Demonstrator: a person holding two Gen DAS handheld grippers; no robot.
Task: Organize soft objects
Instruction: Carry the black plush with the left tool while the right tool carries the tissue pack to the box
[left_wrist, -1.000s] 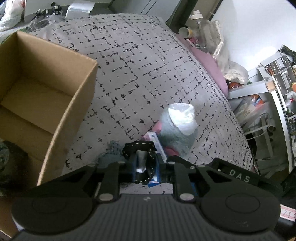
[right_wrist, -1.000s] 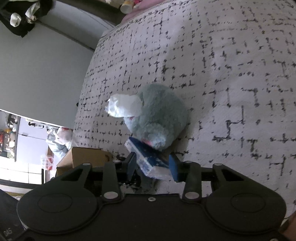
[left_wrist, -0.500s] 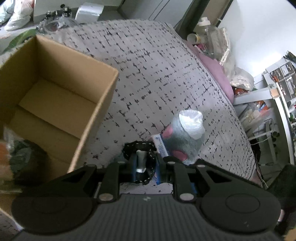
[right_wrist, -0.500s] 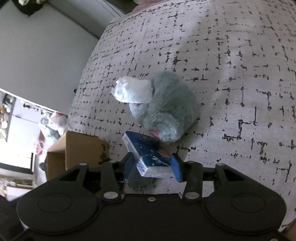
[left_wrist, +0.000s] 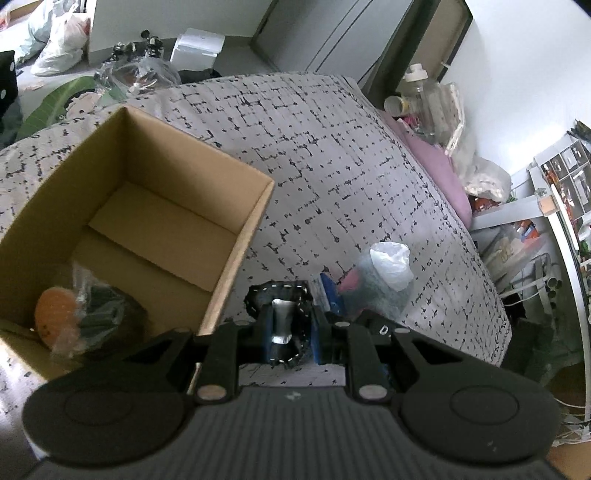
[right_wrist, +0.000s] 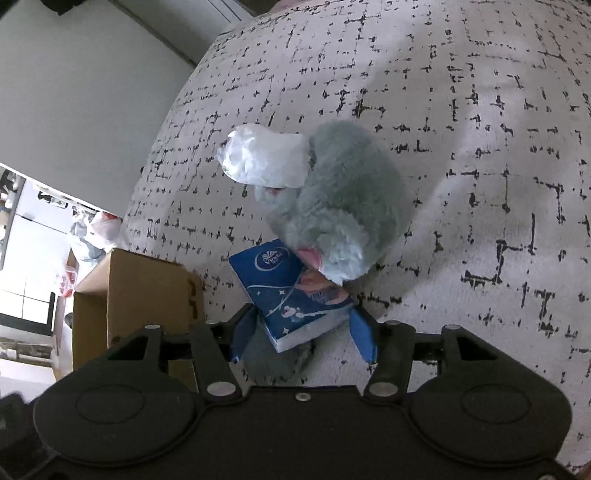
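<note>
Your left gripper (left_wrist: 289, 326) is clamped on a small dark pouch with white stitching (left_wrist: 279, 301), low in the frame's centre, just right of the cardboard box (left_wrist: 240, 236) on the bed (left_wrist: 332, 155). Your right gripper (right_wrist: 303, 338) has just been opening; the blue tissue pack (right_wrist: 286, 291) lies loose between its jaws, touching the grey plush toy (right_wrist: 343, 206) above it.

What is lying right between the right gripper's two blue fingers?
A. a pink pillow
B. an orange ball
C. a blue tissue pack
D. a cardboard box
C: in the right wrist view the blue tissue pack lies between the open fingers of the right gripper, its far end tucked under the grey plush toy on the patterned bedspread.
</note>
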